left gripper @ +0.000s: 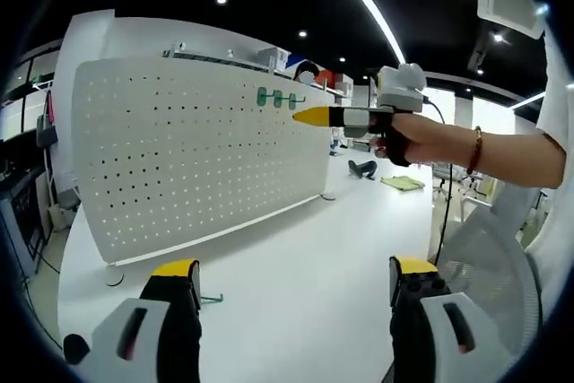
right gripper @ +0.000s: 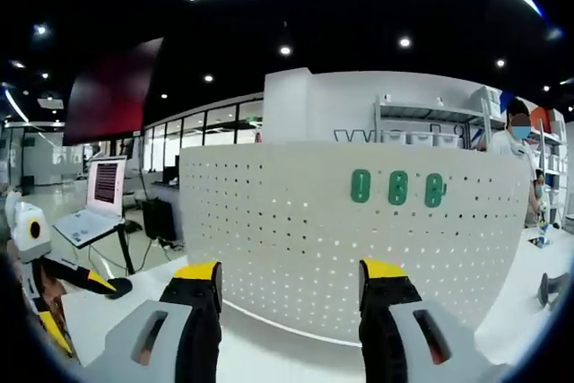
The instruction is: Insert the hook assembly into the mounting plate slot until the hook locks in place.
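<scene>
Now hovering spread and empty, left gripper point(left gripper: 291, 298) over table point(left gripper: 296, 248); right gripper point(right gripper: 287, 298), also spread, facing pegboard point(right gripper: 296, 248) near green hooks point(right gripper: 397, 188), aiming.

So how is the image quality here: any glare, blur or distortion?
Left gripper view: sharp, fisheye bends the pegboard, ceiling strip light blown out. Right gripper view: sharp too, pegboard bowed, green hooks crisp, no glare on them.

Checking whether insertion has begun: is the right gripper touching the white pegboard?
Cannot tell. In the left gripper view the right gripper overlaps the pegboard beside the green hooks, but depth is unclear.
</scene>
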A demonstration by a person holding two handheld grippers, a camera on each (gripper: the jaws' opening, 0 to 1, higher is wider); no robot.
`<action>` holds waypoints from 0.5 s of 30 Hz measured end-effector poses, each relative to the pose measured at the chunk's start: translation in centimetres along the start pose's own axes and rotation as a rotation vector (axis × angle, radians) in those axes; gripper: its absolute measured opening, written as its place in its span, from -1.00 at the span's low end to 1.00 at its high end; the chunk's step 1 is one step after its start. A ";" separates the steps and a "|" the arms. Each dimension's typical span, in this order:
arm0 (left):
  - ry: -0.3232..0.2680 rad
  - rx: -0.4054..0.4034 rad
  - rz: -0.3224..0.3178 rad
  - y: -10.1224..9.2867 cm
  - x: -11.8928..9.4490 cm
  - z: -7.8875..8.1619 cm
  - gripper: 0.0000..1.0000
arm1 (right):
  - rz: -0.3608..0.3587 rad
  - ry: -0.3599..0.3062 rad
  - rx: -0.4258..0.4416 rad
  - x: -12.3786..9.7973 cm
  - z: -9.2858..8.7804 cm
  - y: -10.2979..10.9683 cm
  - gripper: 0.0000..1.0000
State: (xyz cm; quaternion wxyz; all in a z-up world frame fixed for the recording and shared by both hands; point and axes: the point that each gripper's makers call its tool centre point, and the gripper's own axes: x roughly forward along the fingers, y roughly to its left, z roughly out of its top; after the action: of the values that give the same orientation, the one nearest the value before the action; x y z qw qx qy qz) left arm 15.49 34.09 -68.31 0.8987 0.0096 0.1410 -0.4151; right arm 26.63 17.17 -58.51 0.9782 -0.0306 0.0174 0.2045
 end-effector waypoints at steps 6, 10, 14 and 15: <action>0.027 -0.004 0.023 0.4 0.2 -0.8 0.78 | 0.029 0.030 -0.011 -2.3 -1.8 1.2 0.28; 0.032 -0.002 0.034 0.8 0.4 -0.9 0.77 | 0.045 0.036 -0.030 -3.5 -2.2 1.7 0.29; 0.049 0.011 0.044 1.3 0.8 -0.9 0.74 | 0.053 0.038 -0.025 -4.5 -2.5 1.9 0.28; 0.053 0.007 0.054 1.6 0.9 -1.0 0.71 | 0.060 0.045 -0.025 -4.8 -2.8 2.0 0.28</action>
State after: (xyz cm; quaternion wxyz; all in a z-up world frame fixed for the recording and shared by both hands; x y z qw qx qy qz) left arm 16.99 34.62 -69.65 0.9056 0.0274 0.1632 -0.3906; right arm 21.37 16.92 -61.19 0.9706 -0.0471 0.0379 0.2331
